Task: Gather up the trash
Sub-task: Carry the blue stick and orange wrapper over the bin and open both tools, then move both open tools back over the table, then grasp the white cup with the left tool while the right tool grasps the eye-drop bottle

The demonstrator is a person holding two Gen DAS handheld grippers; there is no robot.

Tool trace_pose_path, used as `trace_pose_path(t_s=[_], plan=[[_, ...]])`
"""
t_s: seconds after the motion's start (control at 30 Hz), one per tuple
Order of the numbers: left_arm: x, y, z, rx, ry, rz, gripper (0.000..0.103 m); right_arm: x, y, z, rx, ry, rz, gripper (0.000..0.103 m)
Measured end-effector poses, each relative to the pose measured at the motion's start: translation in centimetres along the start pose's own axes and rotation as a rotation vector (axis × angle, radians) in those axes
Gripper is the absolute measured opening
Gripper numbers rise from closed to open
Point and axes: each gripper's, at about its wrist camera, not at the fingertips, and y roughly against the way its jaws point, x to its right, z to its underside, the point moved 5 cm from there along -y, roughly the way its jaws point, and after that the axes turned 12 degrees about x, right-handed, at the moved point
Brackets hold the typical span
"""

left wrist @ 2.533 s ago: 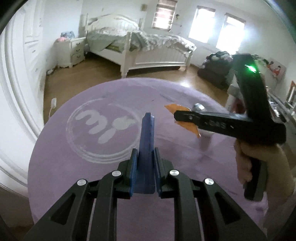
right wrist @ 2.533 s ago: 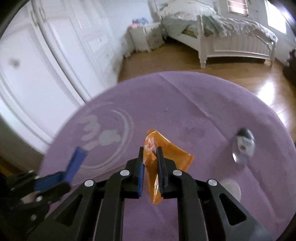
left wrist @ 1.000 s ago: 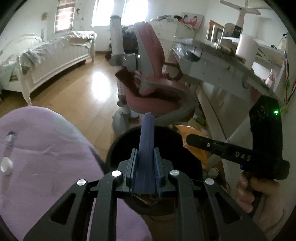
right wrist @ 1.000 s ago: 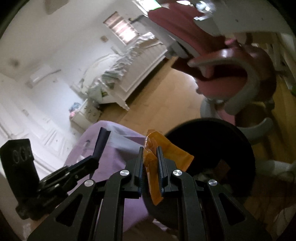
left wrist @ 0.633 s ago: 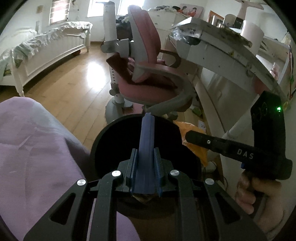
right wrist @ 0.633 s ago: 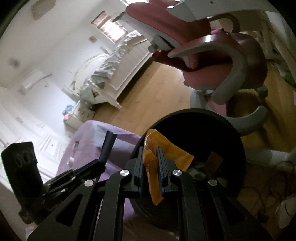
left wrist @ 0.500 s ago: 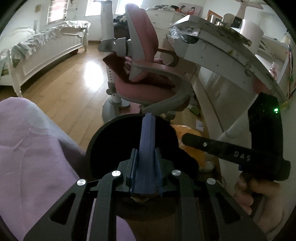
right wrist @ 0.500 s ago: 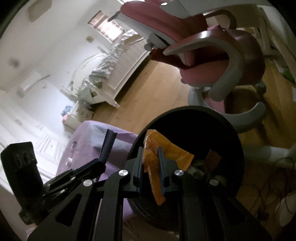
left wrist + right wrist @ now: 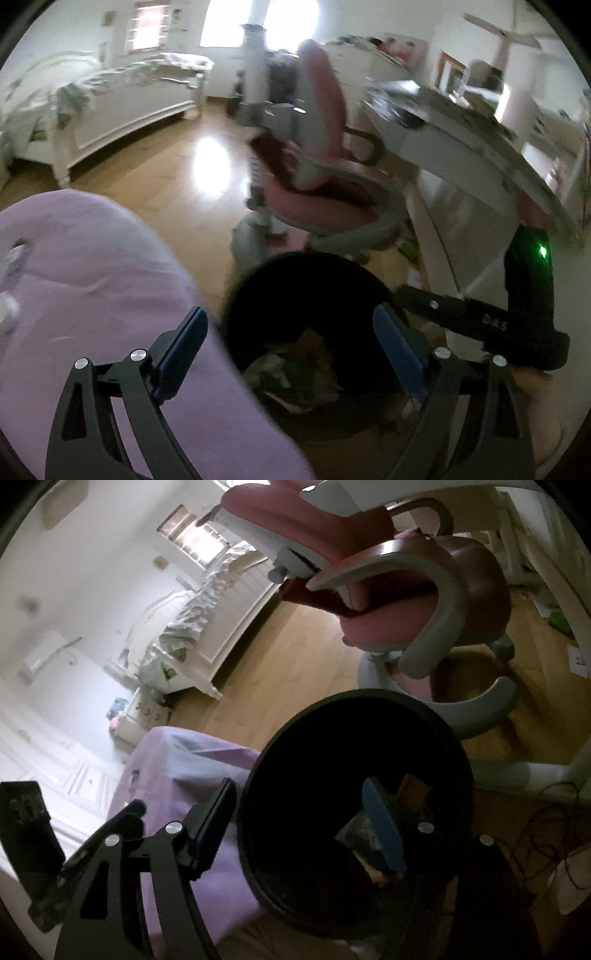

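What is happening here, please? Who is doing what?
A person is collecting trash with a two-finger gripper in each hand. Both the left gripper and the right gripper hang over a black trash bin beside a purple rug. Their jaws have just been opening and now stand wide, with nothing between them. Crumpled trash lies inside the bin. A pink chair stands behind.

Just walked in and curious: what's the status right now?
Left tongs and right tongs just opened, nothing between them. Both over round black trash bin, crumpled rubbish inside. Nothing in the way.
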Motion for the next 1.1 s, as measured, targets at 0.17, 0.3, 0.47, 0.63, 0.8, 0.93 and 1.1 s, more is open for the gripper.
trace_pose_path(t_s=[0.17,0.3,0.47,0.63,0.8,0.93,1.1], plan=[[-6.8,3.2,-0.8,0.055,0.021,-0.166,0.090,-2.9,-1.4,0.9,-0.035,0.056,-0.029,0.071],[-13.9,5.6,-0.9,0.053,0.052,-0.339,0.090,-7.0,-2.9,1.6,-0.060,0.119,-0.080,0.071],[-20.4,5.7,0.1,-0.021,0.084,-0.421,0.085,-14.2,-5.4,2.5,-0.091,0.221,-0.173,0.071],[-22.6,4.6,0.6,-0.075,0.074,-0.369,0.055,-21.6,-8.1,3.1,-0.115,0.340,-0.255,0.071],[-23.8,4.2,0.2,-0.069,0.072,-0.338,0.036,-28.6,-12.4,4.3,-0.165,0.485,-0.291,0.071],[-24.8,5.0,0.5,-0.061,0.095,-0.330,0.036,-33.1,-16.8,6.0,-0.228,0.597,-0.286,0.071],[-26.2,7.0,0.9,-0.039,0.138,-0.360,0.036,-37.5,-22.2,9.1,-0.298,0.722,-0.254,0.071]])
